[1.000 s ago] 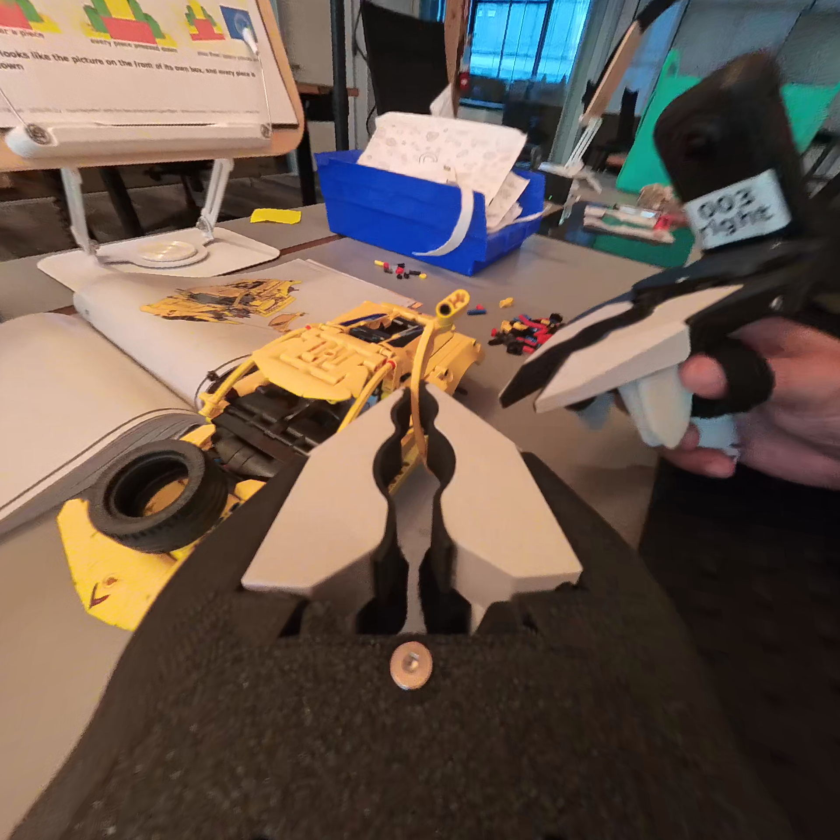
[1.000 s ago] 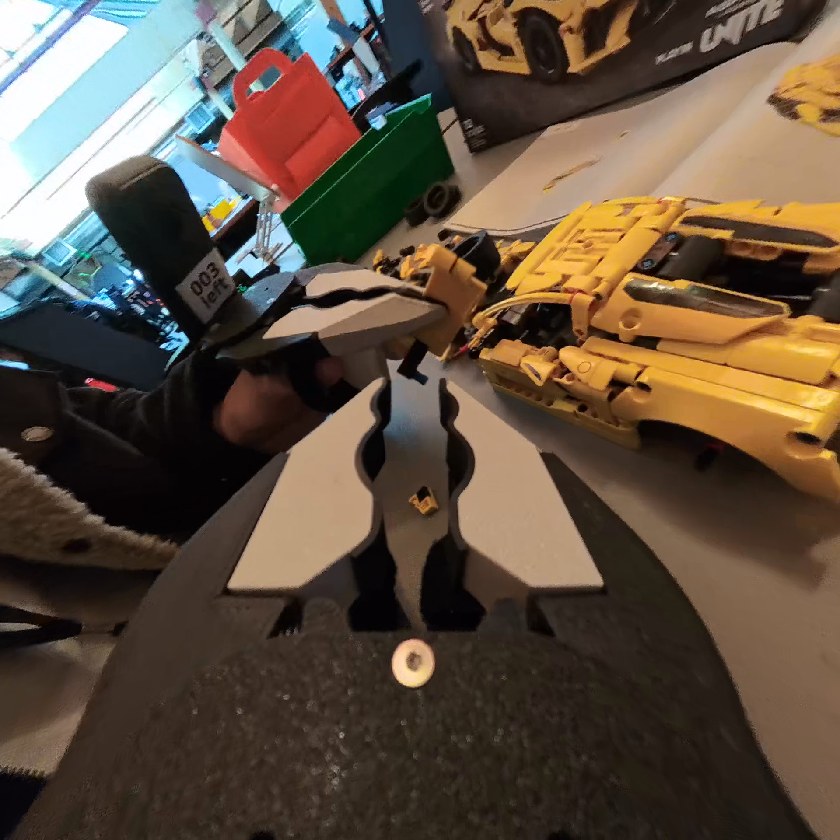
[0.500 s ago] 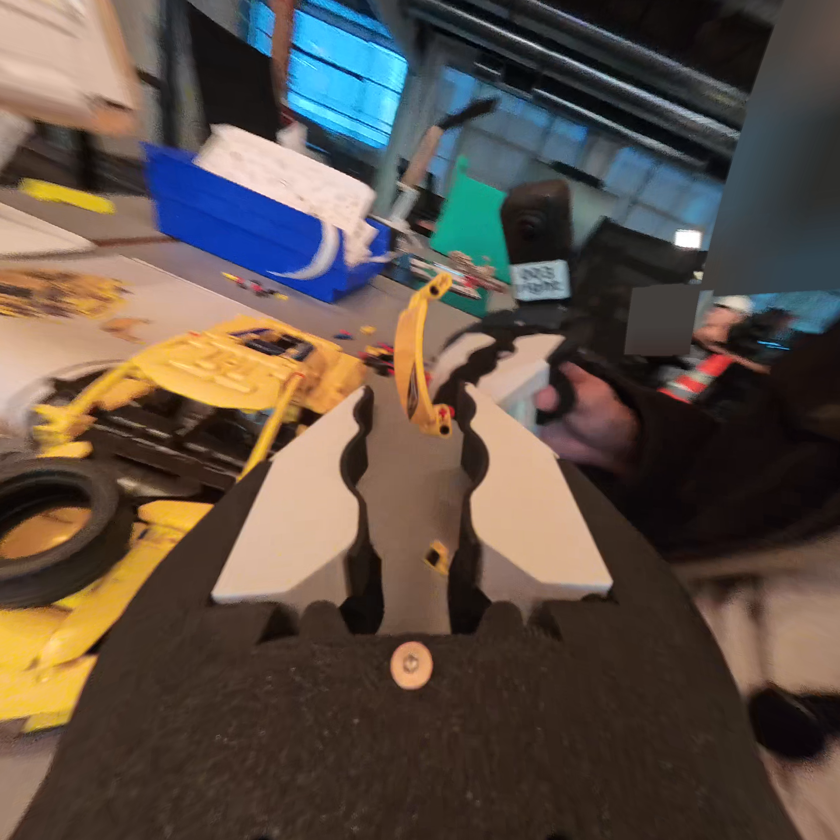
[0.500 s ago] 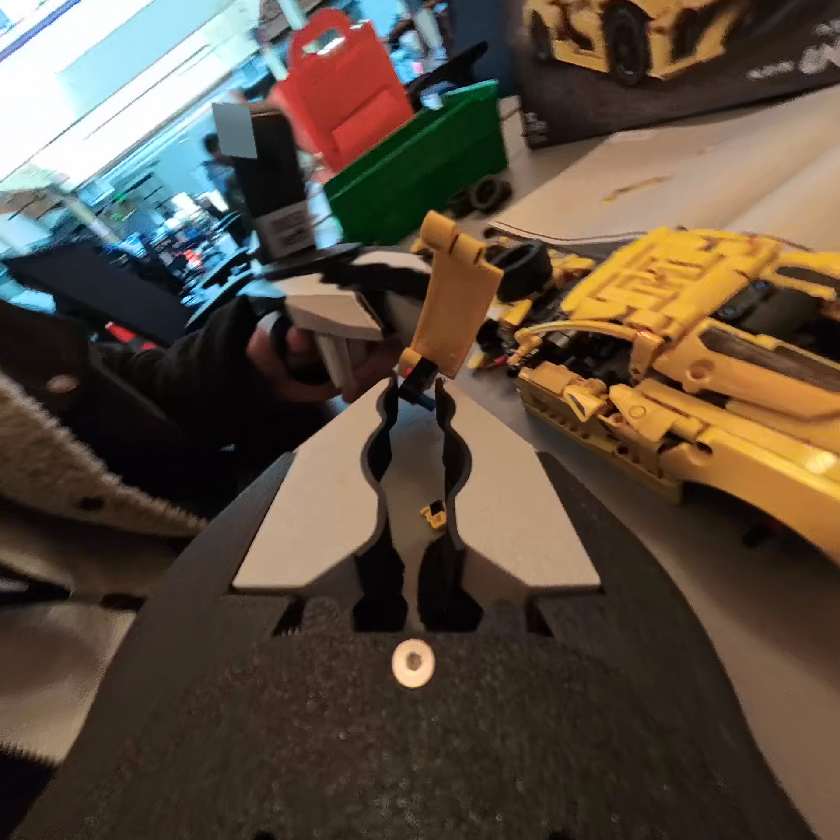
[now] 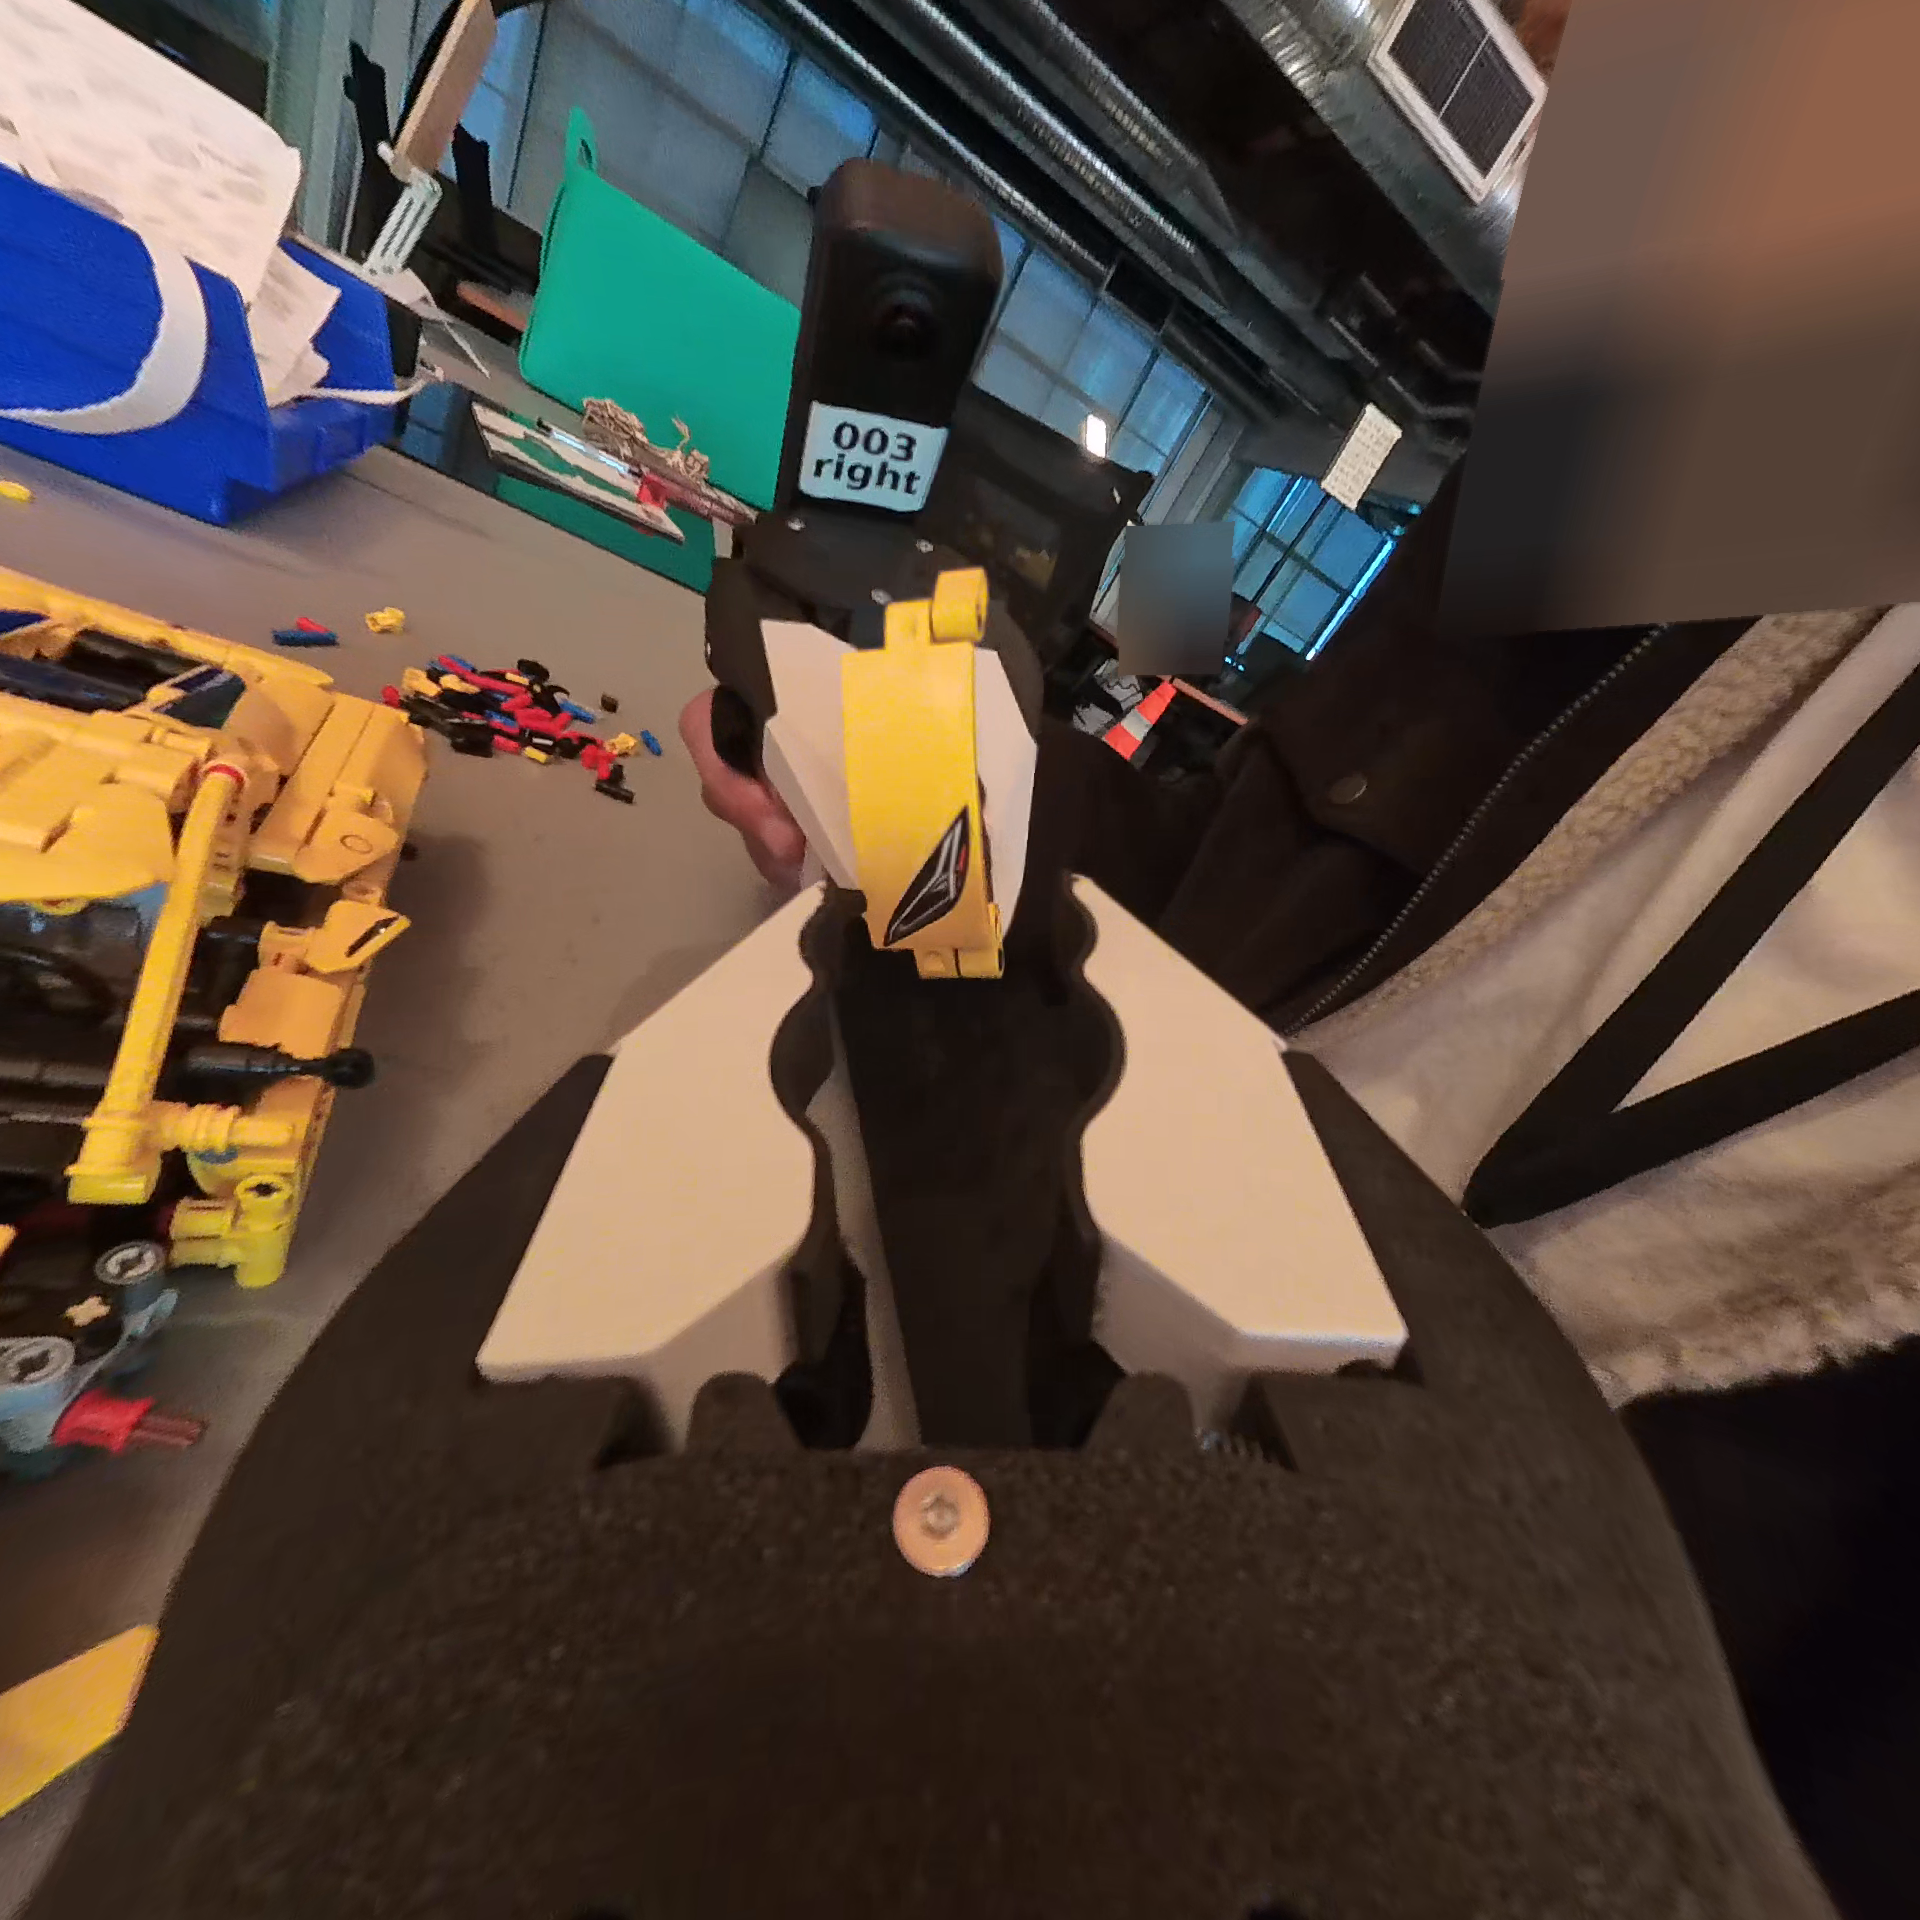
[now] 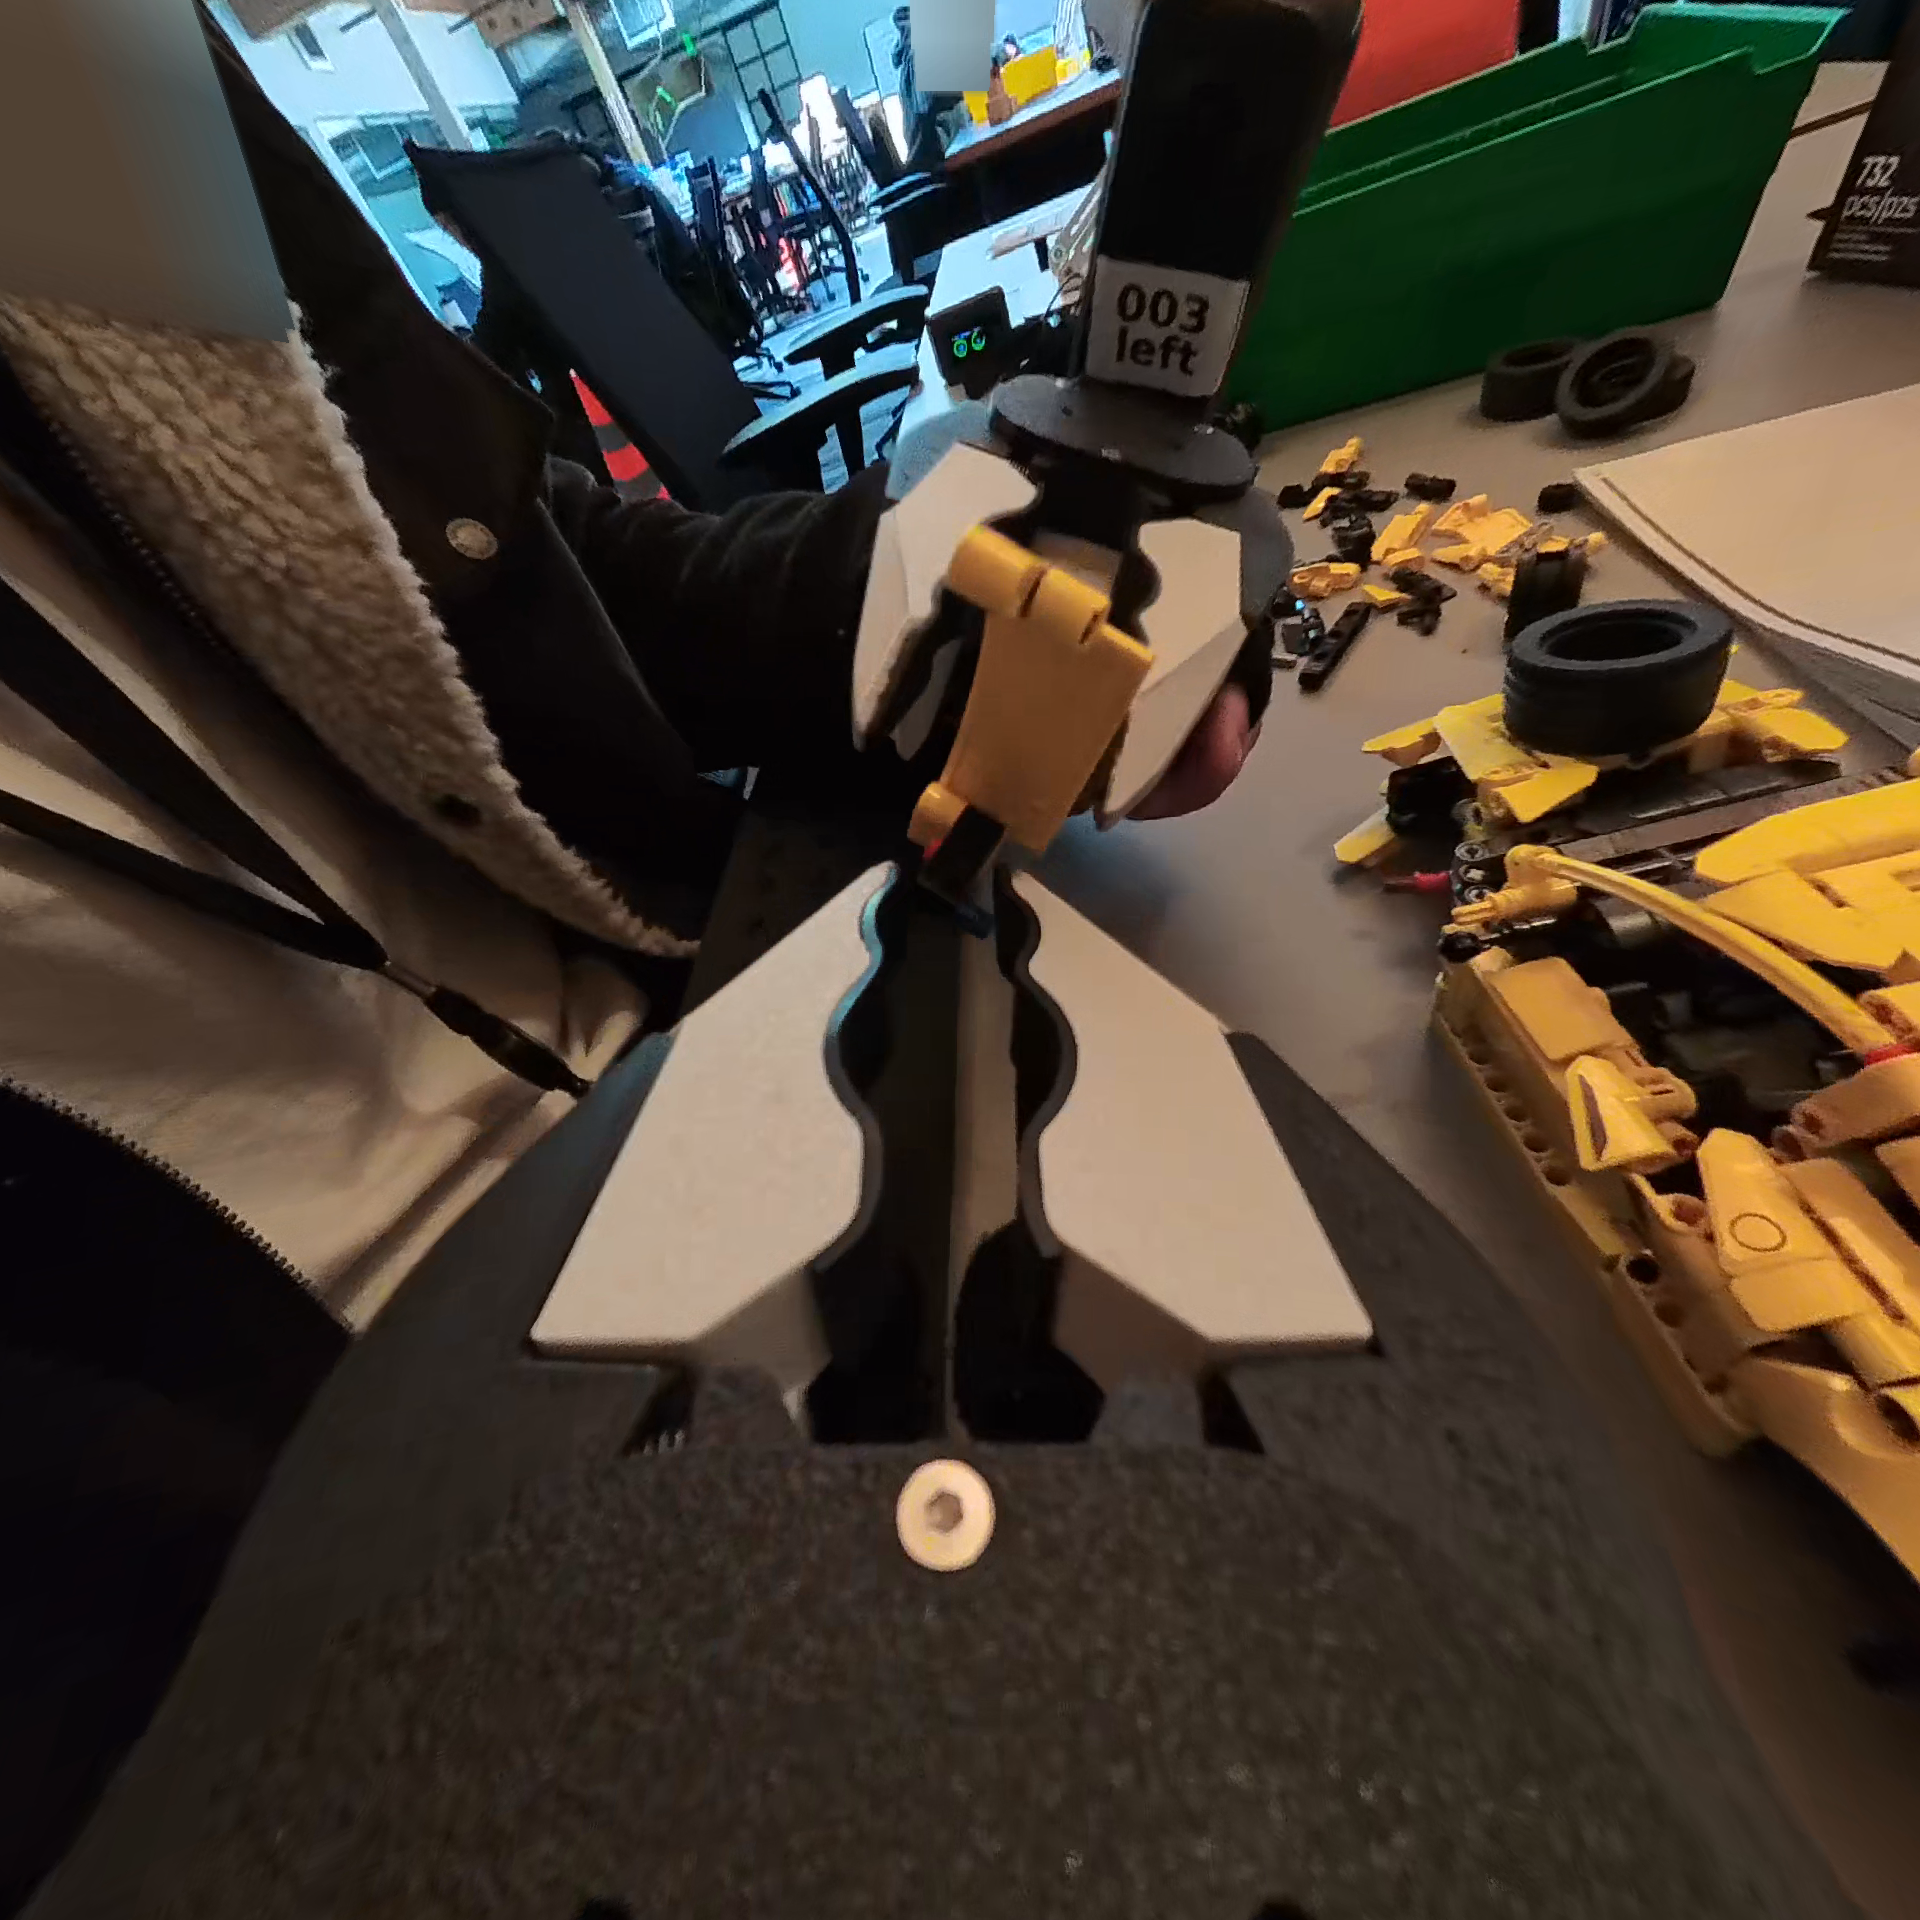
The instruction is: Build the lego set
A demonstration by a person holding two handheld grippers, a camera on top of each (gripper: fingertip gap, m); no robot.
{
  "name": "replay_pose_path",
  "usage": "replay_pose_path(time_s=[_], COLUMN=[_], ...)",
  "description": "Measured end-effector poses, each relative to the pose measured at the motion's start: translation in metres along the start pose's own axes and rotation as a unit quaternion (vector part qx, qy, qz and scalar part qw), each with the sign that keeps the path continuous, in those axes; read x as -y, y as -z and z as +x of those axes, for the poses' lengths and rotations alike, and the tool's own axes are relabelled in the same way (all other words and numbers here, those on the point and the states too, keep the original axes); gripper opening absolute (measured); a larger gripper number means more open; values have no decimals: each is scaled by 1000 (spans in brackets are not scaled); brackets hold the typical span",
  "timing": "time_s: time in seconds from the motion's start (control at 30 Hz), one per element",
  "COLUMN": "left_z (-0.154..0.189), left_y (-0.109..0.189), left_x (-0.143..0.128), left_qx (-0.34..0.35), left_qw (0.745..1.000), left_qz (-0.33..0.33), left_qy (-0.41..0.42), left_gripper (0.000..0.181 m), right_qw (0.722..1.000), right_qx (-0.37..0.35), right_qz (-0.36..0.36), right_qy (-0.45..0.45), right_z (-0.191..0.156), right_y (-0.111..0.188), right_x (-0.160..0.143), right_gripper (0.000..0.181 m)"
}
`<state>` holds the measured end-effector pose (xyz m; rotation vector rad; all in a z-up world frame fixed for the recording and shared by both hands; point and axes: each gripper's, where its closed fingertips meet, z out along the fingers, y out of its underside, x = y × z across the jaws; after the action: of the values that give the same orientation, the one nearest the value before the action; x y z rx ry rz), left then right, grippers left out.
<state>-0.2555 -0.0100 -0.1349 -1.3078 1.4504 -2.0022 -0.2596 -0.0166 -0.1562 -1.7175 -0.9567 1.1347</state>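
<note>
A yellow curved lego panel (image 5: 914, 790) with a dark sticker hangs in the air between my two grippers. My right gripper (image 6: 954, 883) is shut on the black pin end of the panel (image 6: 1039, 707). My left gripper (image 5: 951, 914) is open, and its fingertips stand on either side of the panel's other end with gaps showing. The right gripper faces me in the left wrist view (image 5: 914, 883). The part-built yellow car (image 5: 208, 790) lies on the grey table (image 5: 540, 883) to the left. In the right wrist view the car (image 6: 1714, 1091) is at the right.
A pile of small loose pieces (image 5: 520, 717) lies beyond the car. Yellow and black parts (image 6: 1403, 551), a tyre (image 6: 1616, 675), two more tyres (image 6: 1590, 379), a green bin (image 6: 1507, 208) and a booklet (image 6: 1787, 540) fill the far table. A blue bin (image 5: 156, 364) stands at the back left. The person's jacket is close by. Both grippers' tips are close together, under 4 cm apart.
The left gripper opened and let go of the panel, and the right gripper shut on its pin end. Both grippers swung away from the car toward the person.
</note>
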Motion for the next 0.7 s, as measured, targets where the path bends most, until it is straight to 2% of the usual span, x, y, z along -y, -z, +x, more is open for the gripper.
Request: replay_pose_path(time_s=[0.23,0.33,0.7], left_z=[9,8,-3], left_y=[-8,-8,-7], left_x=[-18,-23,-33], left_qx=[-19,-14,15], left_qw=[999,998,996], left_qz=[-46,-58,-83], left_qy=[-19,-24,-8], left_gripper=[40,27,27], right_qw=[1000,999,999], right_qx=[18,31,6], right_qz=[-14,-22,-30], right_qy=[9,6,11], right_z=[-7,-12,-3], right_y=[-6,-9,-7], right_x=[-4,-8,-12], right_gripper=[14,15,15])
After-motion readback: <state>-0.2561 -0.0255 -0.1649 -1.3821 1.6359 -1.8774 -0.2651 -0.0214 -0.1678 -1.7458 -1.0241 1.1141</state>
